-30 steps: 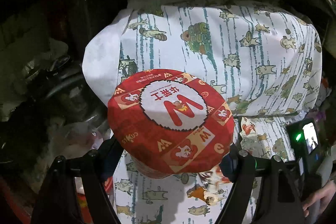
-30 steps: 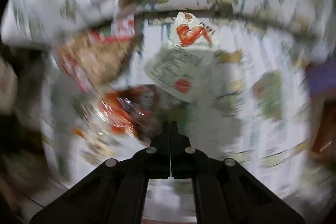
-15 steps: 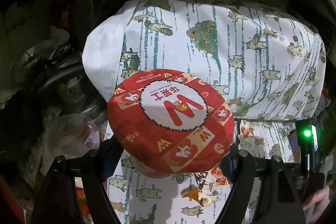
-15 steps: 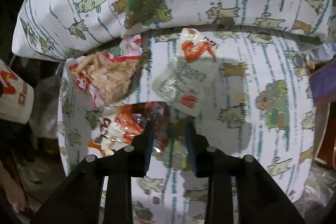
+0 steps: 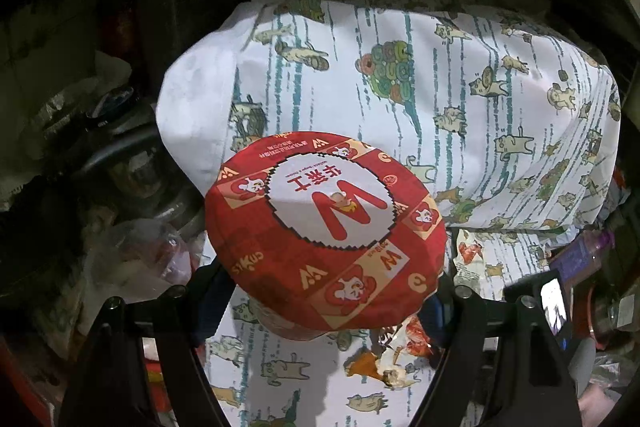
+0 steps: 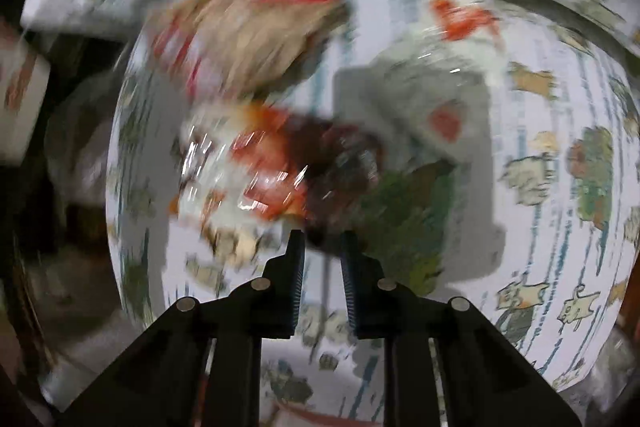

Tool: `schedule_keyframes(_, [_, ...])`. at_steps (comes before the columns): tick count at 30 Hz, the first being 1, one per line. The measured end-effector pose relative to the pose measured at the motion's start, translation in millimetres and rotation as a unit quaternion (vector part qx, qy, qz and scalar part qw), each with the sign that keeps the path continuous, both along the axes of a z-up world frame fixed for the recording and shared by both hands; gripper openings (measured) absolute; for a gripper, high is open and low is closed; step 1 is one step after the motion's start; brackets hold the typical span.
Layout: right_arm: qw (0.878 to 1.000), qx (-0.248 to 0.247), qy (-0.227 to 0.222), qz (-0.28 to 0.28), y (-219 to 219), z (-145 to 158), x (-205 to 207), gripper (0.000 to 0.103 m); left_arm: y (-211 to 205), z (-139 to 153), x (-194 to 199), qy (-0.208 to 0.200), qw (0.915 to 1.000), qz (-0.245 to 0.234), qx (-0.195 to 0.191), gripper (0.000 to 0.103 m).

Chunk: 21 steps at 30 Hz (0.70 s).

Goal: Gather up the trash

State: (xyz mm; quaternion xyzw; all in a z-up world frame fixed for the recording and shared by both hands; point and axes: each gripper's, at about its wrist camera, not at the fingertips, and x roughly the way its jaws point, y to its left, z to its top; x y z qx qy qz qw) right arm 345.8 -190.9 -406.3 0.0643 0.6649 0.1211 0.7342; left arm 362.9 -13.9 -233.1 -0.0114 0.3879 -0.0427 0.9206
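White bedding printed with cartoon cats and teal stripes fills most of both views — a plump pillow of the same cloth lies at its far end, and the flat sheet runs toward the cameras. Dark clutter sits off the sheet's left edge in the left wrist view, too dim to name apart from a crumpled clear plastic bag.

Next in size is the red paper bucket, round, with a white disc and a big red W on the face turned toward the lens. The left gripper has it clamped between its two fingers, which stand wide apart with the bucket filling the gap; it hangs above the sheet.

On the sheet lies the trash. In the right wrist view, badly smeared by motion, a crumpled brown and red paper wrapper lies farthest left, just below the pillow; a white sachet with a red picture lies to its right; a shiny red and dark snack wrapper lies nearest, just ahead of the fingertips. The right gripper points steeply down at that snack wrapper, its jaws a narrow gap apart and closing; the blur does not let me tell whether the pads touch the wrapper's edge yet.

In the left wrist view a few orange scraps show under the bucket.
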Motion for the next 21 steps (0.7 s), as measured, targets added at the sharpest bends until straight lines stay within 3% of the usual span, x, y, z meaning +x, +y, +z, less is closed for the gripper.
schedule_keyframes(4, [0.998, -0.005, -0.069, -0.003, 10.7, 22.2, -10.6, 0.020, 9.1, 5.7, -1.8, -0.006, 0.9999, 0.012, -0.008, 0.080])
schedule_keyframes(8, [0.994, 0.008, -0.103, 0.043, 34.6, 35.6, -14.6, 0.026, 15.9, 6.0, -2.6, -0.005, 0.9998, 0.020, -0.008, 0.080])
schedule_keyframes(13, [0.991, -0.016, -0.098, 0.087, 69.6, 21.8, -17.6, 0.032, 25.6, 2.0, -2.6, 0.002, 0.9997, 0.025, -0.002, 0.080])
schedule_keyframes(18, [0.991, -0.046, -0.074, 0.098, 82.3, 0.1, -15.1, 0.035, 36.0, 1.5, -2.5, 0.004, 0.9995, 0.032, 0.001, 0.080])
schedule_keyframes(21, [0.989, -0.068, -0.084, 0.103, 92.4, -5.2, -14.4, 0.038, 43.3, 1.9, -0.9, 0.009, 0.9992, 0.038, -0.007, 0.080])
